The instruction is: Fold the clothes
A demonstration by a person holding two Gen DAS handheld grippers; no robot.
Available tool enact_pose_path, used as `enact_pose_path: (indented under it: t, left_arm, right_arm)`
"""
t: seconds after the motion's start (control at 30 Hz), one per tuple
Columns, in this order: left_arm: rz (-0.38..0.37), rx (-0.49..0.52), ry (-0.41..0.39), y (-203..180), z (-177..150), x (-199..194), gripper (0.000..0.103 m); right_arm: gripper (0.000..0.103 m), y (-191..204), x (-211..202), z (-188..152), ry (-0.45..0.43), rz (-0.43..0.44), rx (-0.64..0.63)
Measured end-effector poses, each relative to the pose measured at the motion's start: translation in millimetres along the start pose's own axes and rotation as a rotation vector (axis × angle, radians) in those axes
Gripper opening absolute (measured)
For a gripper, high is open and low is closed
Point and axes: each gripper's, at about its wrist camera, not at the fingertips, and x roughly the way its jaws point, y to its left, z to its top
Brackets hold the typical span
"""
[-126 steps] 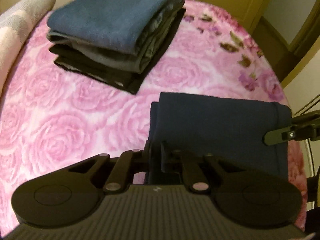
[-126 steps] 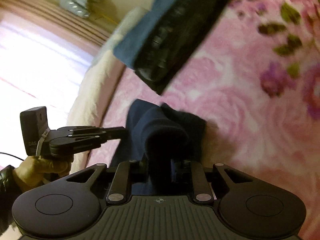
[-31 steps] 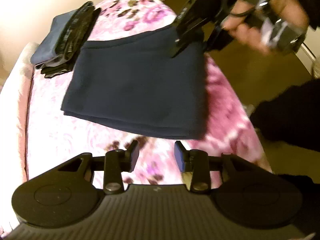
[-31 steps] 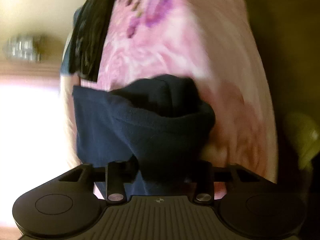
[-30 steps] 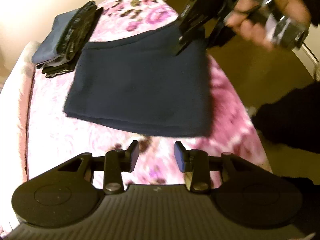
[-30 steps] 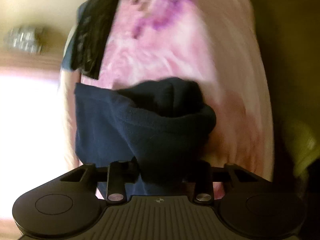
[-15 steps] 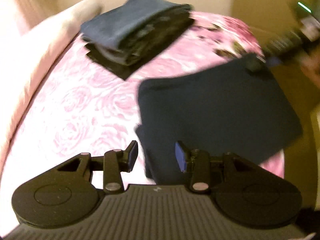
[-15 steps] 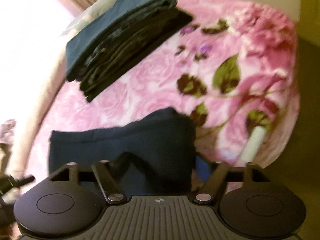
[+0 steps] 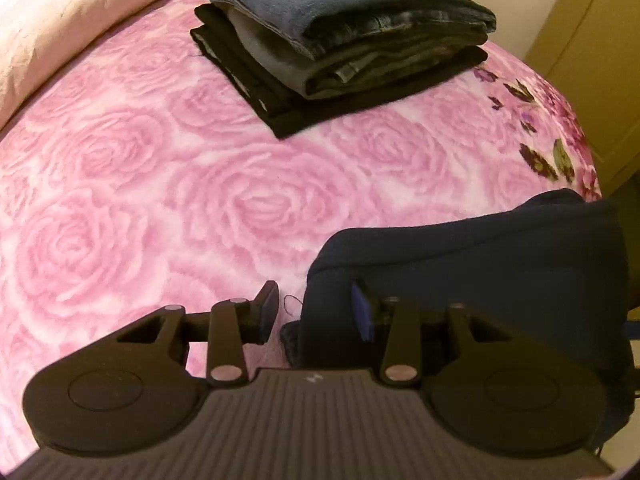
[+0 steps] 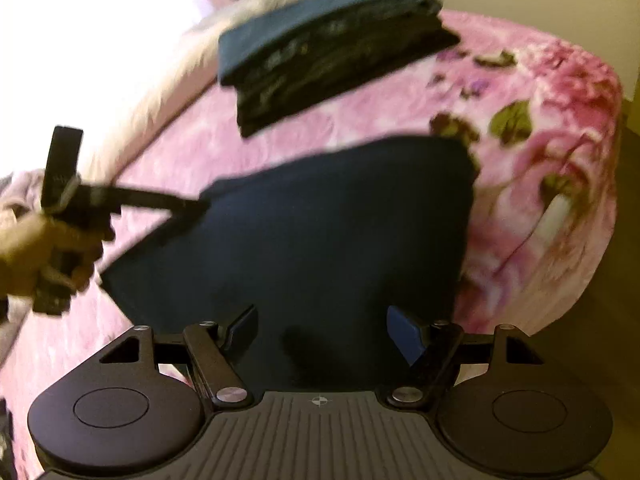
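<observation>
Lying folded flat near the foot edge of the pink rose bed (image 9: 160,184): navy garment (image 10: 320,240), its left corner raised in a soft hump beside the left tool (image 9: 316,312). Left tool spread wide, one finger over the fabric's edge, nothing pinched. Right tool (image 10: 322,330) likewise spread, hovering empty over the near hem. Behind, well apart: folded stack (image 9: 340,40) topped in blue. Judged either mid-fold or ready for stacking. For a clean result: pinching all layers together at matching corners, lifting evenly, keeping edges aligned, avoiding drag across the plush cover.
</observation>
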Motion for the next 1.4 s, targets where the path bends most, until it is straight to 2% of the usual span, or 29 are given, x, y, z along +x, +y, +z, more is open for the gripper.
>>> enact_pose_path:
  t: [0.13, 0.2, 0.23, 0.33, 0.43, 0.5, 0.57, 0.7, 0.8, 0.9, 1.0, 1.1, 1.2, 1.3, 1.4]
  left_arm:
    - [-0.039, -0.029, 0.008, 11.2, 4.6, -11.7, 0.037]
    - [-0.028, 0.009, -0.012, 11.9, 4.6, -33.8, 0.036]
    - [-0.024, 0.028, -0.022, 12.1, 4.4, -45.0, 0.031]
    - [-0.031, 0.121, -0.069, 6.8, -9.1, -85.0, 0.03]
    - [-0.087, 0.194, -0.068, -3.4, -36.2, -109.6, 0.03]
    - [-0.092, 0.229, -0.021, -11.1, -56.1, -105.3, 0.03]
    - [-0.055, 0.257, 0.044, -15.7, -74.3, -86.8, 0.032]
    - [-0.046, 0.22, 0.06, -13.1, -84.1, -71.9, 0.036]
    - [-0.038, 0.233, 0.041, -15.6, -78.4, -85.0, 0.036]
    - [-0.034, 0.262, -0.007, -18.8, -70.8, -104.9, 0.032]
    - [-0.076, 0.214, -0.093, -16.6, -51.4, -116.3, 0.032]
    - [-0.111, 0.206, -0.14, -21.7, -26.9, -104.9, 0.032]
    - [-0.113, 0.227, -0.125, -27.8, -9.8, -75.6, 0.032]
    - [-0.087, 0.194, -0.011, -21.1, -6.1, -34.8, 0.028]
    - [-0.097, 0.158, -0.004, -13.4, -9.4, -22.8, 0.03]
  right_arm:
    - [0.075, 5.1, 0.1, 1.4, 0.018, -0.034, -0.041]
    - [0.075, 7.8, -1.9, 2.4, 0.021, -0.049, -0.059]
    - [0.075, 10.2, -9.8, 4.0, 0.001, -0.05, -0.061]
    - [0.075, 22.7, -26.4, 3.2, -0.037, -0.033, -0.102]
    - [0.075, 24.5, -16.8, -5.8, 0.003, -0.033, -0.125]
    - [0.075, 25.7, -10.5, -11.9, 0.03, -0.033, -0.14]
    - [0.075, 26.8, -4.1, -18.0, 0.056, -0.032, -0.155]
    - [0.075, 28.9, 6.6, -28.6, 0.105, -0.033, -0.178]
    - [0.075, 27.7, -6.6, -20.6, 0.083, -0.042, -0.124]
    - [0.075, 24.9, -21.4, -6.6, 0.018, -0.028, -0.07]
    - [0.075, 18.0, -24.2, 12.9, -0.043, -0.036, -0.05]
    - [0.075, 9.2, -13.8, 38.9, -0.086, -0.054, -0.023]
    - [0.075, 3.3, 4.3, 59.7, -0.112, -0.066, -0.036]
    - [0.074, -10.4, 28.3, 71.4, -0.075, -0.056, -0.042]
    - [0.075, -16.3, 43.0, 75.4, -0.031, -0.045, -0.069]
